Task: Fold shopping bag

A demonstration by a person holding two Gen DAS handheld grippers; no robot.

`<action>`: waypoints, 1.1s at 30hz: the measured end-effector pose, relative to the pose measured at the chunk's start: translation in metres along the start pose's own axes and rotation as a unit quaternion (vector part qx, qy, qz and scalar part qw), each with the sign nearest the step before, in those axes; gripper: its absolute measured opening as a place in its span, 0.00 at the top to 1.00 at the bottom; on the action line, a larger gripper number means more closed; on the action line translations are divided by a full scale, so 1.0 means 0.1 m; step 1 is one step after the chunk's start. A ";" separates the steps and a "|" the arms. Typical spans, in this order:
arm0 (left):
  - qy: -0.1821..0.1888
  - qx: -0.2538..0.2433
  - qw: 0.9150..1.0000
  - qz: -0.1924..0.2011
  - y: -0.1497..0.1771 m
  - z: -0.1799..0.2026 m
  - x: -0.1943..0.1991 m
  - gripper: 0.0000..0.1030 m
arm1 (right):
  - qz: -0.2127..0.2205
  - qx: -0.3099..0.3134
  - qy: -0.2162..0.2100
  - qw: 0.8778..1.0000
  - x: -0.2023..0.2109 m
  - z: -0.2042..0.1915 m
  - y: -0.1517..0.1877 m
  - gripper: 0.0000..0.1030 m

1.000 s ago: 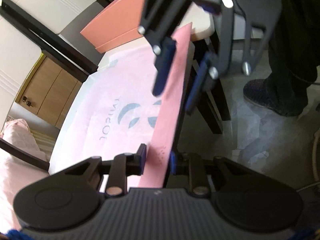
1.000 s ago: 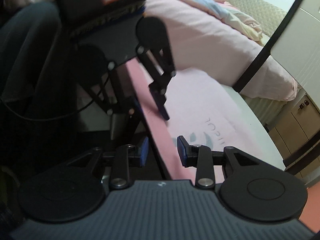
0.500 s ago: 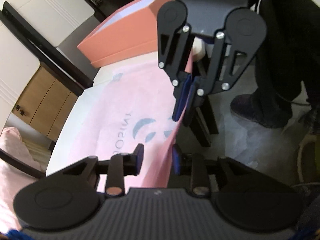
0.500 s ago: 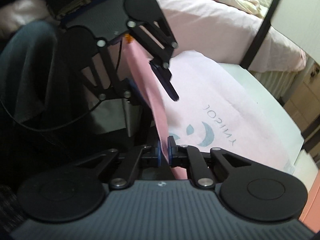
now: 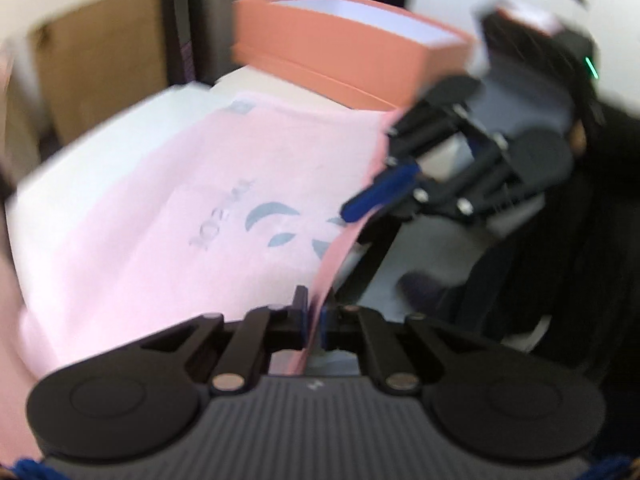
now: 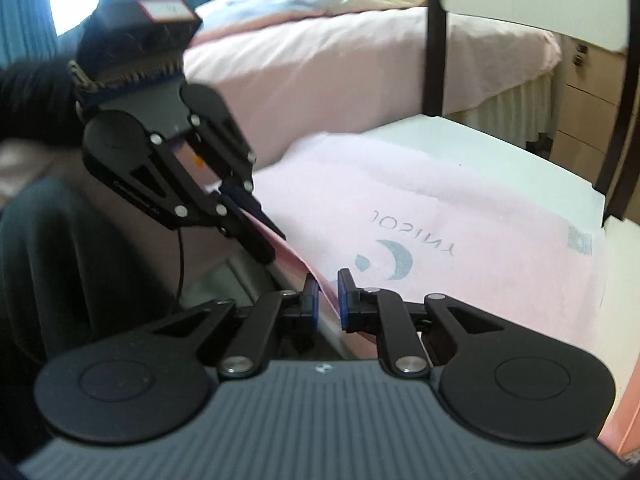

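Pinching the near edge of the pink bag [image 5: 224, 184], both the left gripper [image 5: 314, 316] and the right gripper [image 6: 328, 294] seemingly should lift evenly, carrying it flat to the far side.

Count: one pink shopping bag [image 5: 168, 216] flat on one white table [image 6: 500, 160], two grippers on the bag's near edge, left gripper [image 5: 314, 316] and right gripper [image 6: 328, 294]. One orange box [image 5: 340, 60] on the table behind the bag; one bed [image 6: 340, 60] and one dark chair frame [image 6: 434, 40] past the table.
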State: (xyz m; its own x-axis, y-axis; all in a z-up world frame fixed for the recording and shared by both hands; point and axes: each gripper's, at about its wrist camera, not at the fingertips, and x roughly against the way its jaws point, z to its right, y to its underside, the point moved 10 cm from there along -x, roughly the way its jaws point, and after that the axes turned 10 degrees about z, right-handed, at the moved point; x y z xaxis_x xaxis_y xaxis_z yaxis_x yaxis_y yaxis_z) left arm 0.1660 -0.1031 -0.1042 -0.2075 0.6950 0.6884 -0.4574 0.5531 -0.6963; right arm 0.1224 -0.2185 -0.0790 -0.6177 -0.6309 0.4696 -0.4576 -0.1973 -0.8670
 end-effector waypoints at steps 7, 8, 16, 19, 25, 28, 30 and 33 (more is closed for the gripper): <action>0.005 0.176 0.984 -0.016 0.04 -0.38 -0.06 0.94 | 0.072 0.018 0.049 0.996 0.11 0.07 -0.20 0.75; 0.001 0.192 0.981 -0.019 0.06 -0.43 -0.06 0.94 | 0.074 0.017 0.052 0.996 0.10 0.09 -0.22 0.75; -0.017 0.195 0.980 -0.040 0.11 -0.50 -0.13 0.94 | 0.082 0.019 0.088 0.993 -0.17 0.13 -0.23 0.77; -0.026 0.193 0.980 -0.039 0.09 -0.54 -0.14 0.94 | 0.069 0.027 0.091 0.993 -0.33 0.15 -0.18 0.76; -0.042 0.200 0.978 -0.030 0.08 -0.59 -0.14 0.90 | 0.063 0.084 0.106 0.989 -0.51 0.12 -0.09 0.76; -0.074 0.168 0.983 -0.007 0.01 -0.62 -0.08 0.77 | 0.048 0.079 0.105 0.990 -0.60 0.13 -0.05 0.77; -0.088 0.133 0.987 0.006 -0.05 -0.58 -0.05 0.72 | 0.037 0.069 0.104 0.992 -0.66 0.16 -0.02 0.78; -0.087 0.085 0.992 0.017 -0.09 -0.46 -0.05 0.67 | 0.031 0.038 0.098 0.994 -0.71 0.22 -0.03 0.78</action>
State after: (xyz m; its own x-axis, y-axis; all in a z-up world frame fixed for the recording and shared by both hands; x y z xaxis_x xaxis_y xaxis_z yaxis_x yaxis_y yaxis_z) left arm 0.2107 -0.0907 -0.1103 -0.3655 0.6135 0.7000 -0.5837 0.4347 -0.6858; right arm 0.1818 -0.1898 -0.1137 -0.7587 -0.4872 0.4324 -0.3698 -0.2244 -0.9016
